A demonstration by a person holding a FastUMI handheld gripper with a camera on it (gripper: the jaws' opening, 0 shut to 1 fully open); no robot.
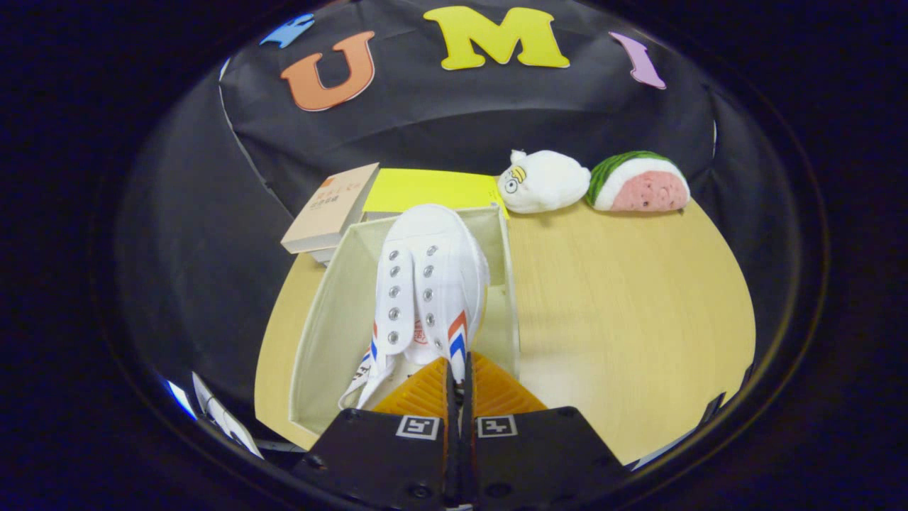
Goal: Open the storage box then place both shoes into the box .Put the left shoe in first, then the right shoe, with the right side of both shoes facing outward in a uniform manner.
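**White shoe held over the open storage box**

A white canvas lace-up shoe with red and blue stripes on its side (425,284) is seen in the centre of the frame, its toe pointing away from the camera and its heel end at the tool (459,376). The tool's two fingers are drawn almost together, with only a thin slit between them, and the shoe's heel rim appears to be pinched in that slit. The shoe lies within the open beige fabric storage box (326,319), which stands on the pale wooden bench (624,305) left of centre; whether the shoe rests on the box floor or is held above it cannot be told. A second shoe cannot be made out.

Beyond the box, in the upper left of the frame, a tan-covered book (332,207) is stacked at the bench's far edge, with a bright yellow flat book or board (429,190) just beside it. In the upper right, a white plush toy animal (543,182) and a plush watermelon slice with a green rind (640,183) lie side by side against the black cloth wall.
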